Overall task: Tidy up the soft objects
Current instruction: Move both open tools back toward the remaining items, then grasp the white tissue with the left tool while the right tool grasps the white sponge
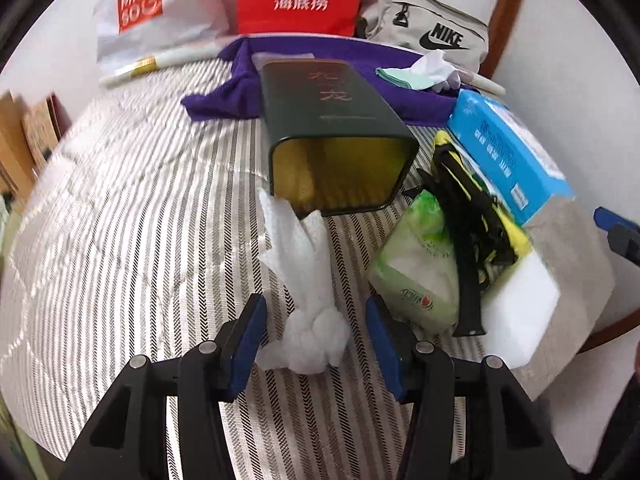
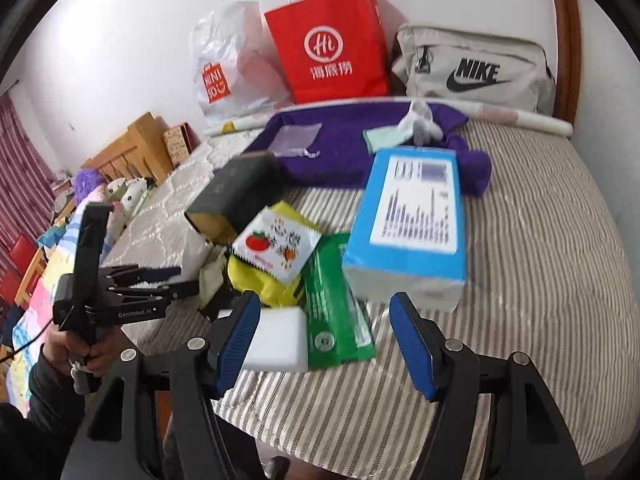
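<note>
The left gripper (image 1: 314, 346) is at the bottom centre of the left wrist view. Its jaws stand apart on either side of the bunched lower end of a crumpled white tissue (image 1: 302, 280); the pads do not press on it. The tissue lies on the striped bedcover (image 1: 120, 240) and reaches up to the mouth of a dark green tin (image 1: 332, 120), which lies on its side at frame centre.

The right gripper (image 2: 326, 340) is at the bottom centre of the right wrist view. Its jaws are wide apart and hold nothing. Between them in the frame lie a green packet (image 2: 336, 320) and a white foam block (image 2: 276, 340), the block just beside the left pad.

Above these, a blue tissue box (image 2: 412, 220), a printed white sachet (image 2: 276, 248) and a yellow item (image 2: 260, 280) form a pile. A purple cloth (image 2: 352, 148) lies further up. A red paper bag (image 2: 328, 44) and a grey pouch (image 2: 476, 68) stand against the wall along the top.
</note>
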Demonstrator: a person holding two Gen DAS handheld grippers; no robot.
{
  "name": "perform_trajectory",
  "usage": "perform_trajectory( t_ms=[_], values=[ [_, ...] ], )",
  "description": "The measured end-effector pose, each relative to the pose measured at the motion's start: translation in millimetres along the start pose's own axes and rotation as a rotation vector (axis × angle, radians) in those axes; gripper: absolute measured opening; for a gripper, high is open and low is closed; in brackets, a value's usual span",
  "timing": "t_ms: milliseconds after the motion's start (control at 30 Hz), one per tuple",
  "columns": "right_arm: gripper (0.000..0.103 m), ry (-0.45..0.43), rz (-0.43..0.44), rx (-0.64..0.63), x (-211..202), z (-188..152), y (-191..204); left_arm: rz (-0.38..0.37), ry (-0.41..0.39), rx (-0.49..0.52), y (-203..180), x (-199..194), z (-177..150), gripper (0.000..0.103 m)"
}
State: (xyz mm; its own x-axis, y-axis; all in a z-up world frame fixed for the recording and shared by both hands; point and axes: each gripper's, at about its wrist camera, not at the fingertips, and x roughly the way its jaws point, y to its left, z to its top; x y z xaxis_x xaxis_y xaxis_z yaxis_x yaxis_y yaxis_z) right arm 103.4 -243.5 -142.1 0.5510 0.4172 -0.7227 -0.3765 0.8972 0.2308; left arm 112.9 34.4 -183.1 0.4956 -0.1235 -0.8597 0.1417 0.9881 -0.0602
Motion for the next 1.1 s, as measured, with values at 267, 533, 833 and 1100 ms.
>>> perform_trajectory(
  t_ms=[267, 533, 833, 1100],
  values=[
    [0.067, 0.031, 0.000, -0.038, 12, -23, 11, 0.062, -0.059, -0.014, 6, 1, 3, 0.022],
    [0.067, 0.070, 0.028, -0.020, 24, -30, 16, 0.057, -0.104, -0.045, 16, 9, 11, 0.024],
    [0.067, 0.078, 0.032, -0.022, 36, -19, 27, 0.019, -0.175, -0.048, 25, 12, 7, 0.024],
    [0.068, 0.138, 0.049, -0.036, 59, -15, 41, 0.030, -0.227, -0.034, 22, 11, 1, 0.024]
  ],
)
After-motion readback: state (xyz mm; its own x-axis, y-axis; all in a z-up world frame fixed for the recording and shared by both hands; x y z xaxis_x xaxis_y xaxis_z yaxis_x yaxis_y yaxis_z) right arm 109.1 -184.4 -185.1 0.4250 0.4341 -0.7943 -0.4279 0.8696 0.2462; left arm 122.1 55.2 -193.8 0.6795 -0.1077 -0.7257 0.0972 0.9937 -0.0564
